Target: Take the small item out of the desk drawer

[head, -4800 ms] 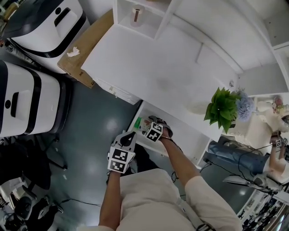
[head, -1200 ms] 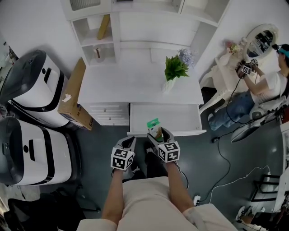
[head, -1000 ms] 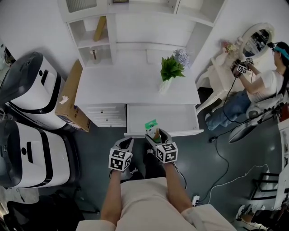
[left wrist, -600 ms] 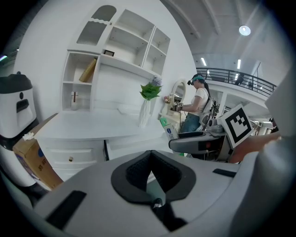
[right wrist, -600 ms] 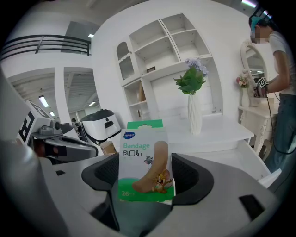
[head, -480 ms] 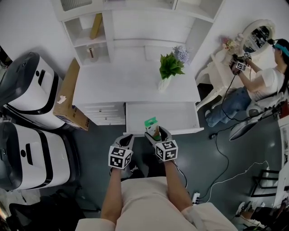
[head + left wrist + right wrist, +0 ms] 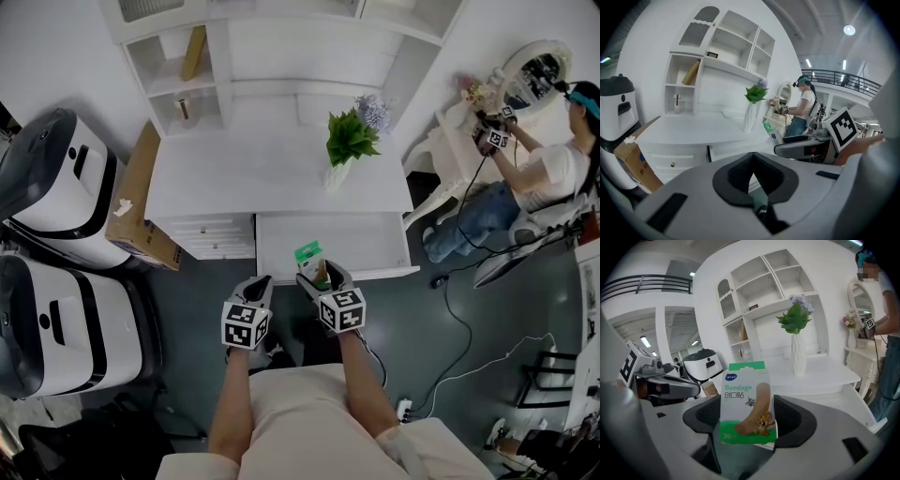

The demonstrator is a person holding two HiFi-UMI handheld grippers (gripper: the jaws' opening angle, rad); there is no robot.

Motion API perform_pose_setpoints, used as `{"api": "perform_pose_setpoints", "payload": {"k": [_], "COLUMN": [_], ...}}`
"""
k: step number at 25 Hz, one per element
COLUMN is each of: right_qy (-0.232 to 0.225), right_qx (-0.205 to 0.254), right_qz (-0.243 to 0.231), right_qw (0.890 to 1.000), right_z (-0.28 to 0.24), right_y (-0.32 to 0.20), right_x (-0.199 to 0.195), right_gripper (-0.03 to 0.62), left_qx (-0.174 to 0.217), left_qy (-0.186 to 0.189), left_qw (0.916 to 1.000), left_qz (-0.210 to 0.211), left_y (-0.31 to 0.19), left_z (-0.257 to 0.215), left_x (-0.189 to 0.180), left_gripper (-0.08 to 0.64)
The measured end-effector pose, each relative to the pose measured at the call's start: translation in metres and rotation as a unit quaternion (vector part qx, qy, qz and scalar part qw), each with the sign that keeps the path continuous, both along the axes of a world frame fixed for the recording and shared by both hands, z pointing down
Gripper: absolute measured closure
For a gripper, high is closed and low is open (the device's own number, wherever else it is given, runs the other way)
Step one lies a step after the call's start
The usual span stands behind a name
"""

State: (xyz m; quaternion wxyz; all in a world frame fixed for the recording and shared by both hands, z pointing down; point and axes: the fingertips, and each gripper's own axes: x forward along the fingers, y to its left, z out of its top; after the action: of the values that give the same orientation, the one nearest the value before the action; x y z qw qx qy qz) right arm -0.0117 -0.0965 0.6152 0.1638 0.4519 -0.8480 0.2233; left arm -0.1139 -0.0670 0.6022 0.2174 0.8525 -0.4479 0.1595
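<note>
A small green-and-white bandage box stands upright between the pads of my right gripper, just in front of the open desk drawer. In the right gripper view the box fills the gap of the right gripper, and both pads press on its sides. My left gripper hangs beside it at the left, below the desk's front edge. In the left gripper view the left gripper is shut with nothing between its pads. The box shows at its right.
The white desk carries a vase with a green plant and a shelf unit behind. Two white machines and a cardboard box stand at the left. A seated person and floor cables are at the right.
In the oldest frame my right gripper was at the drawer; now it holds the bandage box in front of it. Over the last second the left gripper crept slightly toward the desk.
</note>
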Motion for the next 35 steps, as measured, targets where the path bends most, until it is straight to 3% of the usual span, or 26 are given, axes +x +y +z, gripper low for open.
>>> {"api": "perform_pose_setpoints", "payload": {"k": [35], "right_qy": [0.001], "right_qx": [-0.001], "right_qz": [0.022], "right_qw": [1.0], "right_z": [-0.004], "right_y": [-0.003], "right_x": [0.015], "right_gripper": [0.227], "left_qx": [0.006], "left_qy": [-0.007], "left_qw": [0.9996], "left_qz": [0.027], "left_y": [0.004], "left_z": [-0.005], "left_x": [0.012], "left_gripper": [0.545]}}
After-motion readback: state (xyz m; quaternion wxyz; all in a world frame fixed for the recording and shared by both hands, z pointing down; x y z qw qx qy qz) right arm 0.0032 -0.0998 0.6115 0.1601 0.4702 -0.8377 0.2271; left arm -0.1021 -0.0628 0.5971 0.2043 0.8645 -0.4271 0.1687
